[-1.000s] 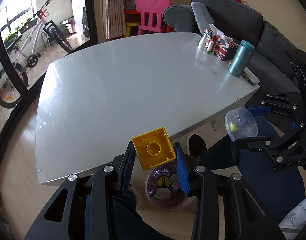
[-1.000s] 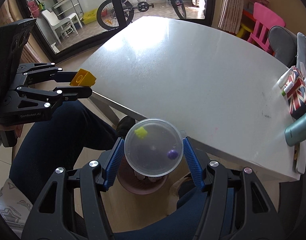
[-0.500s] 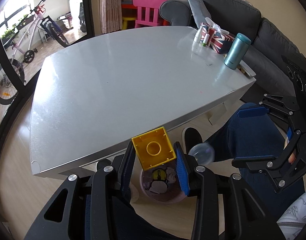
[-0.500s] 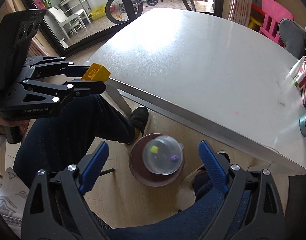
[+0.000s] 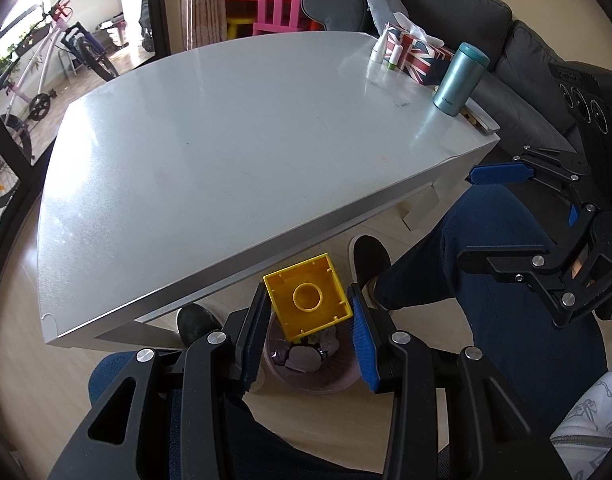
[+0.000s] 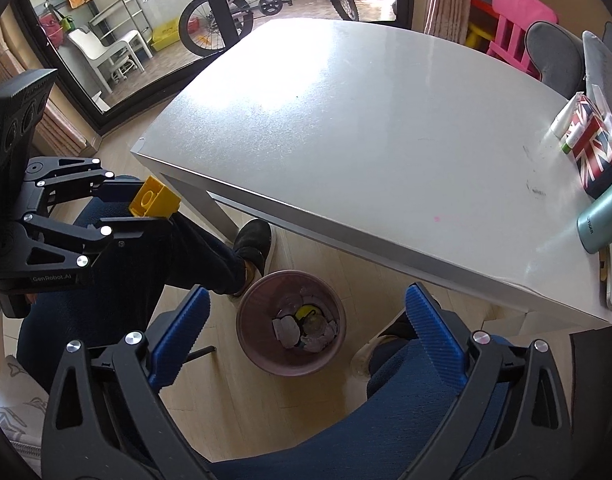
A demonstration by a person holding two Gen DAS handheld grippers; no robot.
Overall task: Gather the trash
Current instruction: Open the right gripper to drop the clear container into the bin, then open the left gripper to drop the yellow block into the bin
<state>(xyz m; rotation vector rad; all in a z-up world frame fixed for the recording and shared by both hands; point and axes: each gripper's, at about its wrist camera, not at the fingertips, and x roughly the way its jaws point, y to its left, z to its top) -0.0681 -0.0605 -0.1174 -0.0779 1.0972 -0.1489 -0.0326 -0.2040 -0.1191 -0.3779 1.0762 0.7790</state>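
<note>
left gripper [image 5: 307,332] – fingers clamp yellow block [image 5: 309,297] | right gripper [image 6: 306,334] – fingers just spread wide, empty

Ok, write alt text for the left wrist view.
The left gripper clamps a yellow toy brick above a waste bin on the floor. A white table lies beyond, and the open right gripper shows at right, over the person's knee.

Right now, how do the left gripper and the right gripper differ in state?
The left gripper is shut on the yellow toy brick; the right gripper has just been opening and holds nothing. The left's jaws stand narrow, the right's wide. Both point down toward the trash bin on the floor.
</note>
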